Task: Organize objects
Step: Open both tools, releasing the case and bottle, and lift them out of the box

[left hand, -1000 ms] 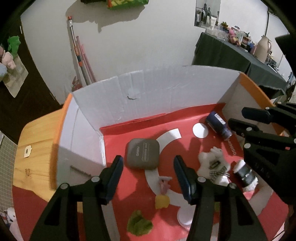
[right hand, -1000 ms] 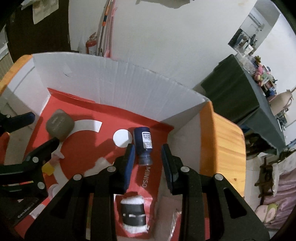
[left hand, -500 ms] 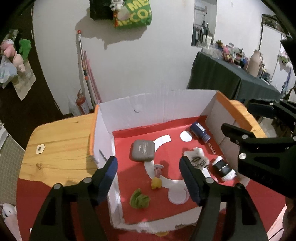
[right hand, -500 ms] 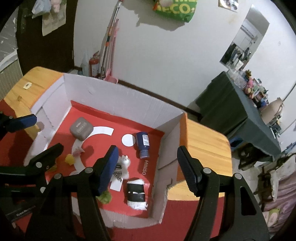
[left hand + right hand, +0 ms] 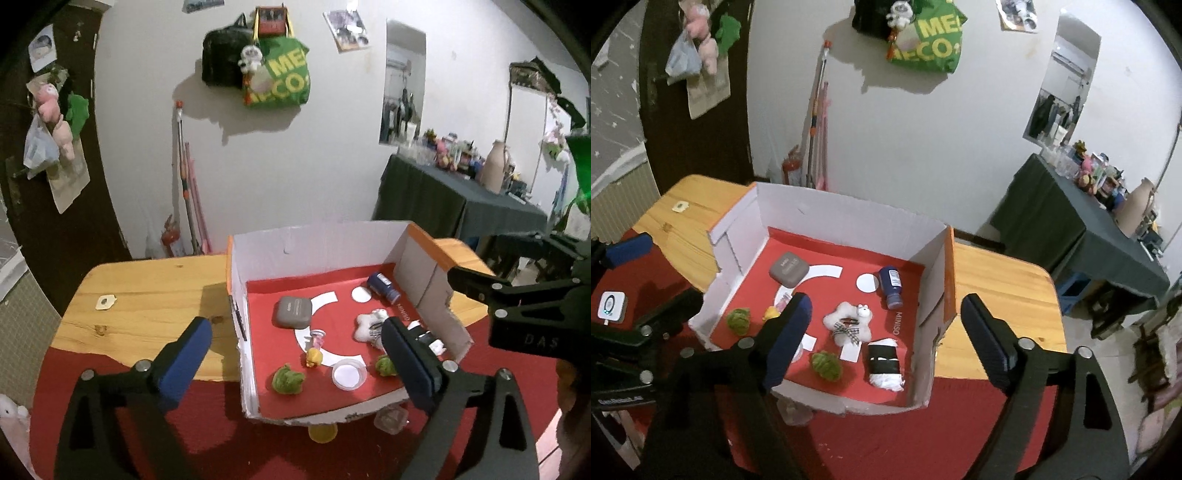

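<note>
A white cardboard box (image 5: 317,236) with a red floor holds a grey case (image 5: 293,312), a blue bottle (image 5: 383,287) lying on its side, a white plush (image 5: 371,325), a black-and-white roll (image 5: 884,363), two green lumps (image 5: 738,320) (image 5: 827,363), a yellow figure (image 5: 314,356) and a white lid (image 5: 348,374). My left gripper (image 5: 297,358) hovers above the box's near edge, its jaws opening, nothing between them. My right gripper (image 5: 886,341) hangs over the box's near right part, jaws also opening and empty.
The box stands on a wooden table (image 5: 155,291) partly covered by a red cloth (image 5: 923,443). A small white device (image 5: 611,306) lies on the cloth at the left. A yellow piece (image 5: 322,432) and a clear piece (image 5: 391,419) peek out under the box's front edge.
Both grippers have pulled back and up out of the box, and their jaws have spread wide. The right one was nearly shut beside the blue bottle. The box's contents have stayed put.
</note>
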{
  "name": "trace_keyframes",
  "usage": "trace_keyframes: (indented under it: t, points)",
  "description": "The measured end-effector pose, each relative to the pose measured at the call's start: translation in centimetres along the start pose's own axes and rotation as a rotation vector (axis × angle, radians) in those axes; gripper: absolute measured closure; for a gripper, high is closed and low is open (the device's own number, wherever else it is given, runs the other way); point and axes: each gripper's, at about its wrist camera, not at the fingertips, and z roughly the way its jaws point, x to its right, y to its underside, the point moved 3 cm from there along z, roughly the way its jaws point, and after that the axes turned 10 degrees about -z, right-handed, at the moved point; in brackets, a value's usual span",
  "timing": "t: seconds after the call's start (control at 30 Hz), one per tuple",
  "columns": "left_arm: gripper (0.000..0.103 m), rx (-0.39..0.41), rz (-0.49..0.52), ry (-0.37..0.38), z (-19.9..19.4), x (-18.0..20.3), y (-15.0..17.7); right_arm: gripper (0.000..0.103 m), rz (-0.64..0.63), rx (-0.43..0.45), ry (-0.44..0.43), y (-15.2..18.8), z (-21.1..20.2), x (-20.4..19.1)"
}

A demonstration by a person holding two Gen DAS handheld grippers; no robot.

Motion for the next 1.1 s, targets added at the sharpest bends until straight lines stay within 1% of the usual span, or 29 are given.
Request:
trace_keyframes:
  t: [0.1, 0.17, 0.23, 0.27, 0.3, 0.4, 0.5, 0.6, 0.77, 1.0, 1.1]
  points:
    - [0.007, 0.028, -0.02, 0.006, -1.2, -0.6, 0.3, 0.018, 0.03, 0.037, -0.038, 1.0, -1.4, -0.1]
    - [0.007, 0.036, -0.024, 0.013, -1.8, -0.9, 0.6, 0.018, 0.032, 0.06, -0.048, 1.6, -2.2, -0.4]
    - [0.007, 0.046, -0.026, 0.017, -2.4, -1.2, 1.0, 0.016, 0.038, 0.087, -0.056, 2.5, -3.0, -0.7]
    - [0.006, 0.056, -0.027, 0.018, -2.7, -1.4, 1.2, 0.014, 0.04, 0.096, -0.06, 2.8, -3.3, -0.8]
    - [0.004, 0.067, -0.025, 0.016, -3.0, -1.5, 1.4, 0.013, 0.041, 0.104, -0.062, 3.1, -3.6, -0.9]
    - [0.003, 0.111, 0.008, -0.015, -3.8, -1.4, 2.4, 0.013, 0.052, 0.122, -0.07, 4.3, -4.2, -1.3]
    - [0.003, 0.127, 0.033, -0.03, -4.1, -1.2, 3.2, 0.013, 0.062, 0.132, -0.099, 5.4, -4.5, -1.8]
    - [0.001, 0.125, 0.034, -0.022, -4.2, -1.2, 4.2, 0.013, 0.051, 0.149, -0.091, 6.3, -4.8, -2.3]
    - [0.001, 0.134, 0.048, -0.036, -4.3, -1.2, 5.8, 0.012, 0.079, 0.164, -0.085, 8.0, -4.7, -2.6]
    - [0.001, 0.09, 0.02, -0.027, -3.7, -2.1, 8.2, 0.011, 0.144, 0.147, -0.094, 11.3, -4.0, -2.6]
    - [0.001, 0.064, 0.007, -0.028, -3.2, -2.4, 9.5, 0.011, 0.145, 0.132, -0.074, 12.5, -3.4, -2.9]
